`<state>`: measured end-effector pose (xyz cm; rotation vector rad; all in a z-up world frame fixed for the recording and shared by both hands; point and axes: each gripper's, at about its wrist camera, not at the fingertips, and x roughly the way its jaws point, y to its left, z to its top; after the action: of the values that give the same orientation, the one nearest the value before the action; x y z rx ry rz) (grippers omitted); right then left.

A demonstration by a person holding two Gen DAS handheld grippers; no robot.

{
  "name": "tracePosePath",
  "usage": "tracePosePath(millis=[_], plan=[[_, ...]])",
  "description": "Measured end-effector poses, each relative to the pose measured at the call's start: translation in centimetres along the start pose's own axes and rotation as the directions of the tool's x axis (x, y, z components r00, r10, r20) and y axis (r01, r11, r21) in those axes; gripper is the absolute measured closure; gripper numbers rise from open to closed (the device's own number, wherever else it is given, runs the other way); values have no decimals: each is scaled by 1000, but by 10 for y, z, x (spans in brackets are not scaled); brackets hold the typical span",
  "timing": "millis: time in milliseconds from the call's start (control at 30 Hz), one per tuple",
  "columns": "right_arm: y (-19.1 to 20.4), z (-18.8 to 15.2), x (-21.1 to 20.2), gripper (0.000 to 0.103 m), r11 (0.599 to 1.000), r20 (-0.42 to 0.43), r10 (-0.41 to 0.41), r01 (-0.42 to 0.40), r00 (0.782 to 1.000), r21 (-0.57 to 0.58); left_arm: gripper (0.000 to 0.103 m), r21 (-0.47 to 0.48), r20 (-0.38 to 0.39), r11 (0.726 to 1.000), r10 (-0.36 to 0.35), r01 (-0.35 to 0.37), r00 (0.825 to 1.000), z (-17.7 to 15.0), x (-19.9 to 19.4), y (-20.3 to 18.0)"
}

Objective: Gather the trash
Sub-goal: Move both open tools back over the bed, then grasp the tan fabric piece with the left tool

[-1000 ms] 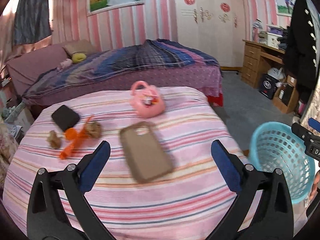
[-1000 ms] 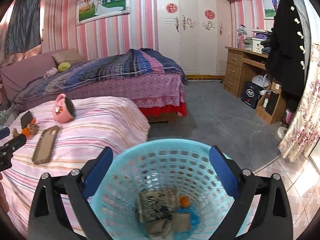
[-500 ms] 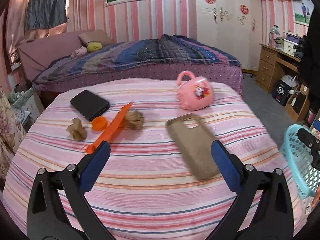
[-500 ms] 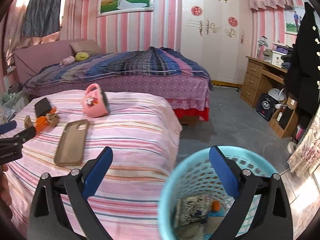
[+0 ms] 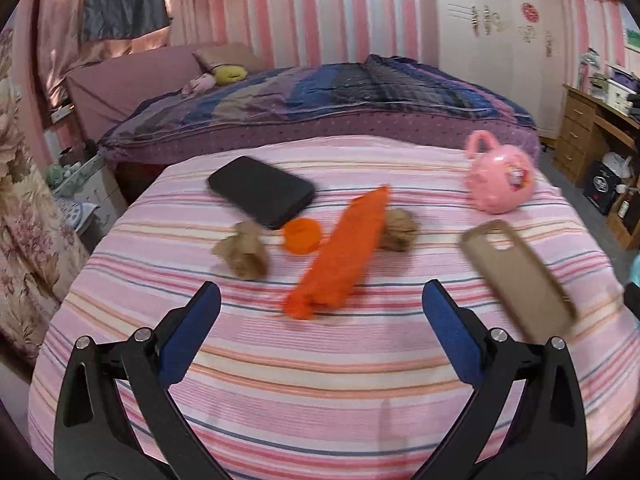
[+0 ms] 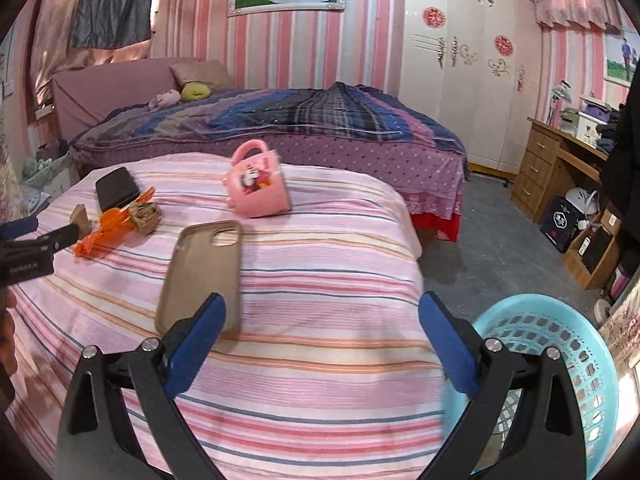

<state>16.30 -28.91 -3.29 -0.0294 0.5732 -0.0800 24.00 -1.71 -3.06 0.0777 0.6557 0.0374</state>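
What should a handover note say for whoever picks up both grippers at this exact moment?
Left gripper: open, empty, above the striped bed, pointed at the trash cluster.
Right gripper: open, empty, above the bed's edge, beside the blue basket.
Trash on the bed: orange wrapper, orange cap, two crumpled brown paper balls.
Not trash, likely: black phone, tan phone case, pink mug.
Done: what the basket holds cannot be seen.
Left: all four pieces go into the basket.
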Motion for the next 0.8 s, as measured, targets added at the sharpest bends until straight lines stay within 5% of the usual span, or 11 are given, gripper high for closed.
tracePosePath(millis=[267,533,667,800], plan=[[35,11,19,8,999,-20,42,-43,999,-9,6,-156,-59,988,3,-12,998,4,33,56],[75,34,54,8,994,-54,89,-92,995,-58,7,-202,-98,979,9,-29,995,12,62,80],[98,43,78,8,987,-97,130,-137,987,-78,13,-169,-106,986,-6,-12,994,20,74,77],[121,51,99,8,980,-132,163,-175,978,-90,31,-141,-133,990,-20,1,991,24,88,74]])
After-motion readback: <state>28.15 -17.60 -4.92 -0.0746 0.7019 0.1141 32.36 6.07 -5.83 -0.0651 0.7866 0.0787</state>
